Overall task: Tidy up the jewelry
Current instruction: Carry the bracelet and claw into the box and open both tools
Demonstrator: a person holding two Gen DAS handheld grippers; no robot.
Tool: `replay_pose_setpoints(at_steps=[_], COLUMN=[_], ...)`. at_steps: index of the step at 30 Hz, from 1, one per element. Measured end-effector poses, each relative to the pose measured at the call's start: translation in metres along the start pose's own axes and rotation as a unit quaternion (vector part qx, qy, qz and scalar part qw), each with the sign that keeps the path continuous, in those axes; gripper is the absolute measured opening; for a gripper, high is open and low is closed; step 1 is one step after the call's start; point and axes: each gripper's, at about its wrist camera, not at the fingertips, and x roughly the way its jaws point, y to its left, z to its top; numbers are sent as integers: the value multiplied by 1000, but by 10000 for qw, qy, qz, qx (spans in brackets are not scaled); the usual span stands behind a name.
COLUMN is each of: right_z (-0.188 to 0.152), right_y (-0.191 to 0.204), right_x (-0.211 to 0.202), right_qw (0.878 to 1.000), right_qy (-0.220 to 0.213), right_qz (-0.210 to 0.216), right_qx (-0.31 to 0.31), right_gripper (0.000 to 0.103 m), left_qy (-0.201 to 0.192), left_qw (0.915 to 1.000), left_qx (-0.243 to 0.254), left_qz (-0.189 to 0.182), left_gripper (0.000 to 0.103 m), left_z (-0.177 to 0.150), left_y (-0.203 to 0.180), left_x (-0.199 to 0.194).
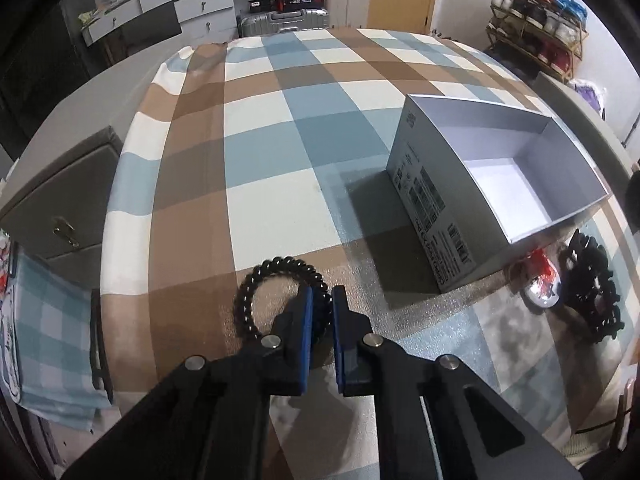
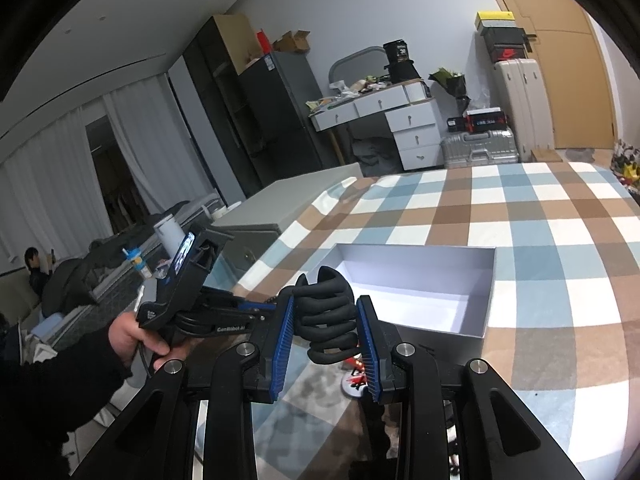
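Note:
My left gripper (image 1: 322,300) points steeply down at the table and is shut on one side of a black coiled hair tie (image 1: 264,280); the rest of the loop lies on the plaid tablecloth (image 1: 260,140). My right gripper (image 2: 325,320) is shut on a black claw hair clip (image 2: 326,316) and holds it above the table in front of an open white box (image 2: 416,254). The same clip (image 1: 592,292) shows at the right edge of the left wrist view, beside the box (image 1: 424,188). A small red and white item (image 2: 354,380) lies under the clip.
A hand (image 2: 132,336) holds the left tool's handle at the left of the right wrist view. A grey cabinet (image 1: 60,208) stands to the table's left. Suitcases (image 2: 480,148), a white drawer desk (image 2: 400,120) and a shoe rack (image 1: 540,28) stand beyond the table.

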Motion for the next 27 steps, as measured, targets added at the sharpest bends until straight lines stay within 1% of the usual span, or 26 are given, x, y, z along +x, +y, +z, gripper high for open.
replay_pose_setpoints(at_steps=[3, 6, 9, 12, 14, 17, 20, 22, 25, 27], right_z=[0, 3, 8, 14, 20, 29, 37, 39, 41, 40], right_y=[0, -2, -6, -11, -15, -23, -30, -35, -43, -50], right_x=[-2, -4, -6, -5, -4, -1, 6, 10, 20, 28], right_qw=[10000, 10000, 9999, 9998, 9998, 9997, 9996, 9996, 9992, 9986], right_qy=[-27, -79, -125, -158, -185, -209, -167, -108, 70, 204], right_qz=[-6, 0, 17, 33, 6, -45, -138, -195, -318, -432], right_qx=[-14, -10, 9, 64, 87, 150, 191, 191, 210, 241], right_gripper=[30, 30, 30, 30, 30, 30, 30, 30, 30, 30], left_qy=[-91, -411, -820, -1212, -1485, -1664, -1653, -1549, -1280, -1131], left_qw=[9999, 9990, 9965, 9925, 9880, 9809, 9756, 9729, 9723, 9741], left_qx=[12, -74, -117, -21, 96, 192, 271, 324, 360, 344], left_qz=[125, 165, 64, -162, -423, -987, -1418, -1685, -1922, -1929], left_gripper=[4, 4, 4, 4, 4, 4, 4, 4, 4, 4], left_z=[-4, -7, -5, 3, 14, 33, 54, 66, 75, 78], left_y=[-3, -5, -11, -25, -37, -52, -68, -78, -89, -91], left_x=[-3, -23, -54, -84, -101, -110, -99, -85, -63, -50])
